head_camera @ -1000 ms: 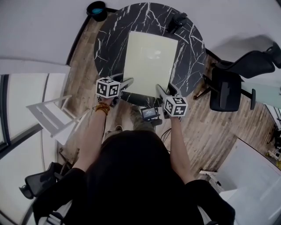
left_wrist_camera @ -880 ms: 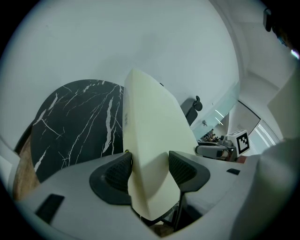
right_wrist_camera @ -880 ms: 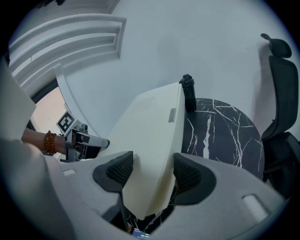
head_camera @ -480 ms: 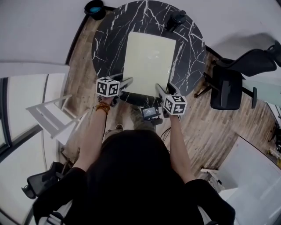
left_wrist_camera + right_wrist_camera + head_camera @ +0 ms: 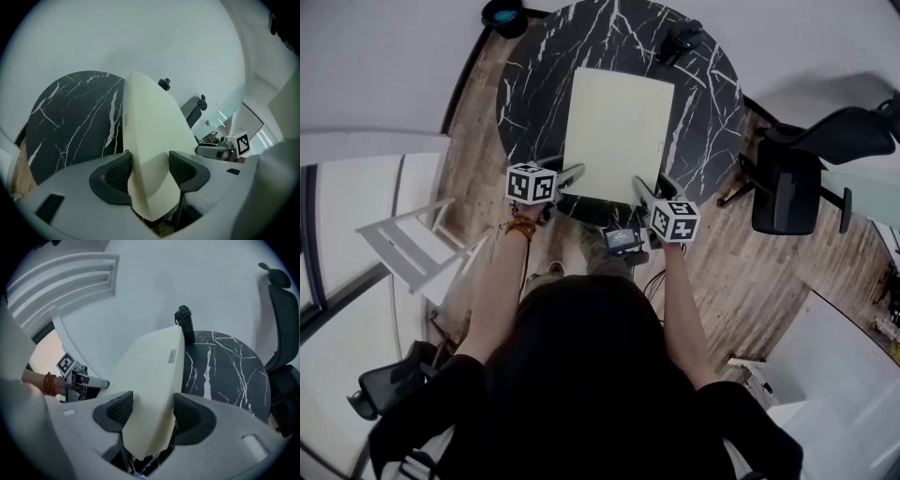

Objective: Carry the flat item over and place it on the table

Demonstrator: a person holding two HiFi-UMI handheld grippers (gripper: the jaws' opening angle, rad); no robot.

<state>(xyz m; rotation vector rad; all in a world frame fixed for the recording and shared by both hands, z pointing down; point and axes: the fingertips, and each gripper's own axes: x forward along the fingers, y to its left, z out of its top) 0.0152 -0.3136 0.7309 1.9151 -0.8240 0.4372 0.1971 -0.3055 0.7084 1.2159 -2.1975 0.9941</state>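
A flat pale cream board (image 5: 616,133) hangs over the round black marble table (image 5: 525,84), reaching from its near edge toward the far side. My left gripper (image 5: 572,174) is shut on the board's near left corner. The board (image 5: 152,140) runs between its two dark pads in the left gripper view. My right gripper (image 5: 642,192) is shut on the near right corner, and its own view shows the board (image 5: 150,380) clamped between the pads. Whether the board rests on the table or hovers just above it I cannot tell.
A black bottle (image 5: 680,41) stands at the table's far right edge, close to the board's far corner. A black bin with a blue inside (image 5: 503,16) sits on the floor at far left. A black office chair (image 5: 783,187) stands to the right, a white rack (image 5: 403,244) to the left.
The board and both grippers have crept slightly further over the table, away from me. Both grips are unchanged.
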